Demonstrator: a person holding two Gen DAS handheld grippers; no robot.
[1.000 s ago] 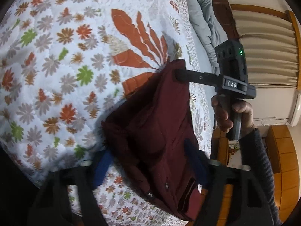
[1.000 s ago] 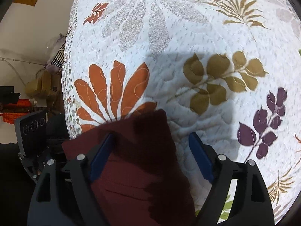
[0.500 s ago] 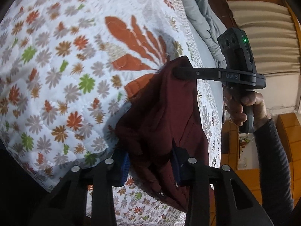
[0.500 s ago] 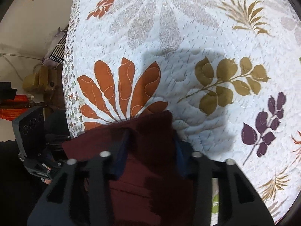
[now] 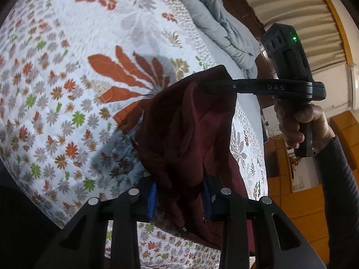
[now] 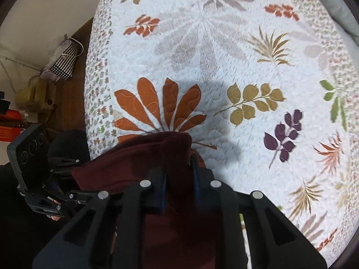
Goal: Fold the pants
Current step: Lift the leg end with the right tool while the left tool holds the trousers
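The maroon pants [image 5: 190,134] hang bunched above the floral quilt [image 5: 67,78], near the quilt's edge, gripped at two points.

Left gripper [image 5: 179,198]: jaws closing, with a gathered fold of the maroon fabric between the blue pads [image 5: 152,198]; the pads press the cloth on both sides. The fabric drapes downward past the fingers, over the quilt's edge.

Right gripper [image 6: 178,185]: jaws closing on another bunch of the pants; the fabric fills the narrow gap between its pads and rises in a hump ahead of them. In the left wrist view this gripper reaches in from the right, its finger buried in the upper corner of the cloth, with the person's hand [image 5: 300,121] around the handle.

A grey blanket [image 5: 219,22] lies crumpled at the quilt's far edge.
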